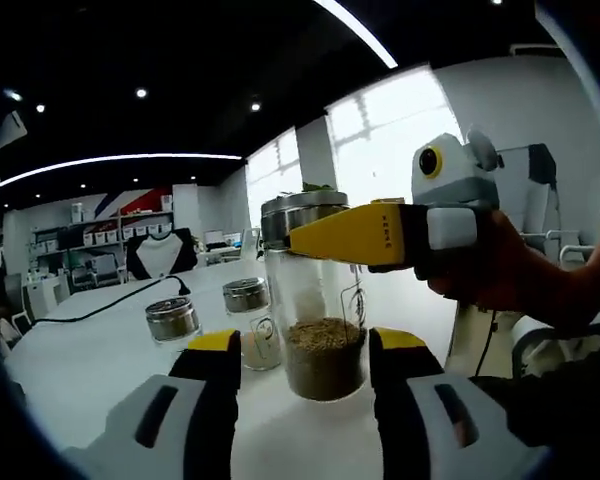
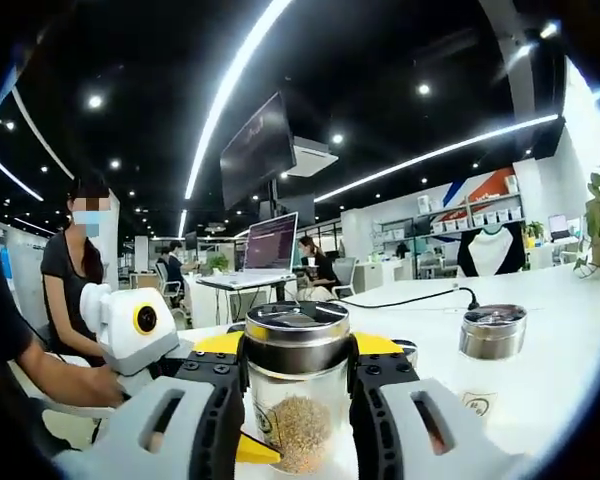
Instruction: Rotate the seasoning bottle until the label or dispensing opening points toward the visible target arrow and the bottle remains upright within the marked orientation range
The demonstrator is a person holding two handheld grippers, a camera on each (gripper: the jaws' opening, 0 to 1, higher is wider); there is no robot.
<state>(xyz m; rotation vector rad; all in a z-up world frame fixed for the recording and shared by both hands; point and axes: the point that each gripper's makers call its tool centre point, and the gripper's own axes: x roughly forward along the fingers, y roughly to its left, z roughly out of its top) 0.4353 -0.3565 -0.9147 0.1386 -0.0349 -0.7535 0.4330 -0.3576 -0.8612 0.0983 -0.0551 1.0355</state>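
Both grippers have grey bodies with yellow-tipped black fingers.

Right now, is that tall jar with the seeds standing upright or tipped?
Upright. The tall jar stands on its base on the white table, with the seeds lying level at the bottom.

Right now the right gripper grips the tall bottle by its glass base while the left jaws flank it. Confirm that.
Wrong in one respect: the right gripper grips the tall bottle at its metal cap, not its glass base, as the right gripper view shows. The left gripper's jaws do flank the bottle.
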